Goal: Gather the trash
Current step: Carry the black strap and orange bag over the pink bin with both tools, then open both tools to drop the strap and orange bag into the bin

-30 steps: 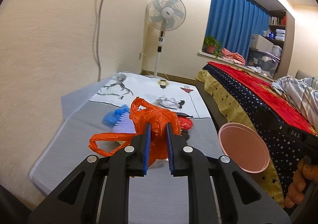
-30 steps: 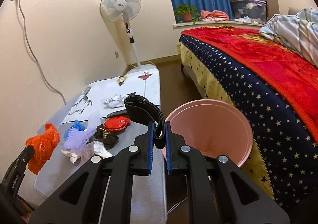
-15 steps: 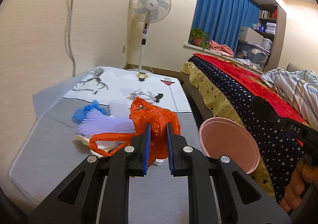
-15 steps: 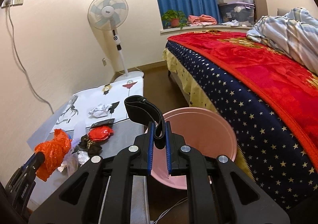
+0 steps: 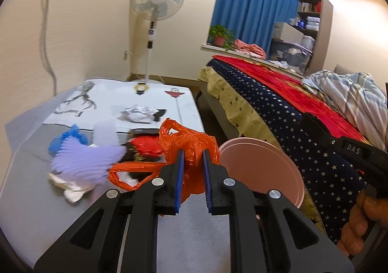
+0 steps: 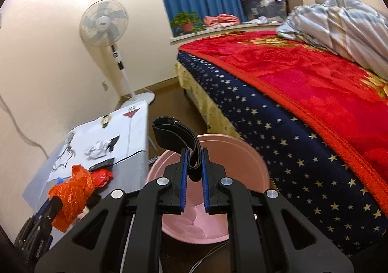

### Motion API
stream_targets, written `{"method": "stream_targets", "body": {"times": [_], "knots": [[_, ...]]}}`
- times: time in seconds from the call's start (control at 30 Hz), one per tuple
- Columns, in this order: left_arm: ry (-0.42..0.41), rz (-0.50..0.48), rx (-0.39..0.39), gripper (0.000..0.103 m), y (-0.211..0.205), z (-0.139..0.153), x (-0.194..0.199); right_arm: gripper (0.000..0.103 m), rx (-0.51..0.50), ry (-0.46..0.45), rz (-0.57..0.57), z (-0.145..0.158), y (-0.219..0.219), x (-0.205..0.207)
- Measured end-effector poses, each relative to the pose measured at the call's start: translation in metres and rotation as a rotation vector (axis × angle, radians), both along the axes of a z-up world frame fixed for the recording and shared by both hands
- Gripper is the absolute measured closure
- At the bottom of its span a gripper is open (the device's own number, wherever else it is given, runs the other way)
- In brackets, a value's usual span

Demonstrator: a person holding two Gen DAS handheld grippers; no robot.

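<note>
My left gripper [image 5: 192, 152] is shut on a crumpled orange plastic bag [image 5: 191, 144] and holds it above the right edge of the low table [image 5: 48, 212], next to the pink bin [image 5: 262, 168]. My right gripper [image 6: 193, 152] is shut on a black strap [image 6: 174, 135] and holds it over the pink bin [image 6: 242, 152], which stands on the floor between table and bed. The orange bag also shows in the right wrist view [image 6: 72, 190]. More trash lies on the table: a red wrapper [image 5: 145, 147], crumpled white paper [image 5: 138, 114], a purple brush-like item [image 5: 87, 159] and a blue piece [image 5: 70, 137].
A bed with a red and star-patterned blanket [image 6: 303, 93] runs along the right. A standing fan [image 5: 155, 21] is by the far wall. A cable [image 5: 46, 30] hangs down the left wall. A potted plant [image 5: 219, 35] sits on the sill under blue curtains.
My left gripper has carried the orange bag rightward toward the pink bin. My right gripper has moved with the black strap to above the bin's opening.
</note>
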State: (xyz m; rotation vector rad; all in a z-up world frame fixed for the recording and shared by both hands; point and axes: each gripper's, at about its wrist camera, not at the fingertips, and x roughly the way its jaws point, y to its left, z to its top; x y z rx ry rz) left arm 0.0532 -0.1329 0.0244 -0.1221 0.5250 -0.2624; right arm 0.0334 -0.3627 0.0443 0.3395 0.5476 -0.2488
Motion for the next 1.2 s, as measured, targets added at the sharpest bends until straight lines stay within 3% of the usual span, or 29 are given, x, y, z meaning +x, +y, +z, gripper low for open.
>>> {"method": "stream_targets", "body": {"times": [0.43,0.93,1.0,1.03,1.07,1.1,1.13,1.2], "knots": [[-0.019,-0.118,-0.020,0.088,-0.045,-0.002,0.040,0.092,-0.018,0.054,-0.057,-0.019,-0.017,0.021],[0.077,-0.245,-0.034,0.088,-0.091,-0.036,0.062,0.092,-0.027,0.130,-0.119,-0.040,-0.033,0.031],[0.103,-0.278,-0.042,0.087,-0.096,-0.042,0.064,0.088,-0.032,0.141,-0.134,-0.042,-0.034,0.032],[0.111,-0.280,-0.042,0.084,-0.097,-0.044,0.066,0.081,-0.033,0.146,-0.139,-0.042,-0.035,0.032],[0.120,-0.279,-0.051,0.075,-0.097,-0.045,0.066,0.063,-0.029,0.152,-0.152,-0.042,-0.036,0.031],[0.124,-0.276,-0.059,0.065,-0.094,-0.046,0.067,0.054,-0.027,0.149,-0.163,-0.042,-0.037,0.029],[0.124,-0.270,-0.067,0.065,-0.092,-0.045,0.066,0.046,-0.024,0.143,-0.174,-0.042,-0.037,0.027],[0.121,-0.262,-0.067,0.065,-0.089,-0.044,0.064,0.046,-0.023,0.137,-0.168,-0.041,-0.036,0.028]]}}
